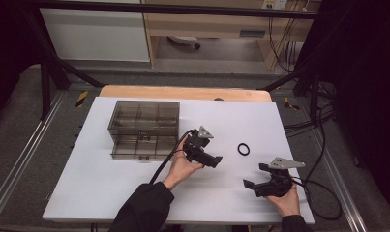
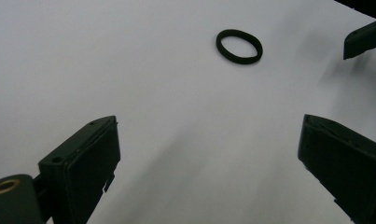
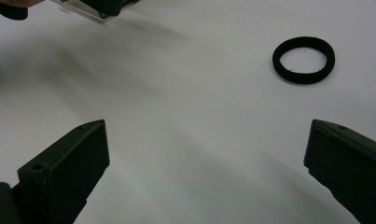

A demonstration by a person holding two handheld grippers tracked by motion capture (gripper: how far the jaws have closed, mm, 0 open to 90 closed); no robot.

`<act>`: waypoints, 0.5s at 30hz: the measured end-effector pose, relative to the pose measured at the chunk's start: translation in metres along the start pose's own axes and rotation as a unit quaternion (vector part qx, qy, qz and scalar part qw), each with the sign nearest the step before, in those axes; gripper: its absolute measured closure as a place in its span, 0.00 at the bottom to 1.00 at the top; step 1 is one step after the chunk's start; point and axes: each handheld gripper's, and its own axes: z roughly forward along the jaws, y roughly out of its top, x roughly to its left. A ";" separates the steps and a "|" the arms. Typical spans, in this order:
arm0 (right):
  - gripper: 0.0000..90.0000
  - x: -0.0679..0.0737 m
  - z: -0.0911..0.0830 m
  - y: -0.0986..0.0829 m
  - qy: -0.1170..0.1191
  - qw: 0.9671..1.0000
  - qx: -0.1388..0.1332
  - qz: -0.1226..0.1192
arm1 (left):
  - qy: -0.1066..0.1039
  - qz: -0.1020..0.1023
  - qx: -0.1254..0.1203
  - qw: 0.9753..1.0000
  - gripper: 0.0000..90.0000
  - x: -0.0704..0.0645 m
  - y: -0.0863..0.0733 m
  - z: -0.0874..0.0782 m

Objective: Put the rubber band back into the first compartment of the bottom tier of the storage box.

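A small black ring (image 1: 243, 149) lies flat on the white table top (image 1: 134, 193), right of centre. My left gripper (image 1: 213, 155) hovers just left of the ring, pointing right, and is open. In the left gripper view the ring (image 2: 239, 46) lies ahead of the wide-apart jaws of my left gripper (image 2: 213, 158), with nothing between them. My right gripper (image 1: 255, 175) sits nearer the front right, below the ring, and is open too. In the right gripper view the ring (image 3: 303, 59) lies ahead and to the right of my right gripper (image 3: 209, 163).
A smoky transparent organizer box (image 1: 144, 128) with several compartments stands at the back left of the table top. Cables trail from both grippers. A wooden edge (image 1: 183, 92) runs along the far side, with a black frame around the table.
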 end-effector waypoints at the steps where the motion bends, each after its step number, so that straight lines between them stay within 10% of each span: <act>1: 0.01 0.000 0.000 0.000 0.000 1.000 0.000 0.000 | 0.001 0.001 0.001 1.000 0.06 0.000 0.001 0.002; 15: 0.01 0.000 0.000 0.000 0.000 1.000 0.000 -0.002 | 0.003 -0.005 -0.003 1.000 0.11 -0.009 0.020 0.031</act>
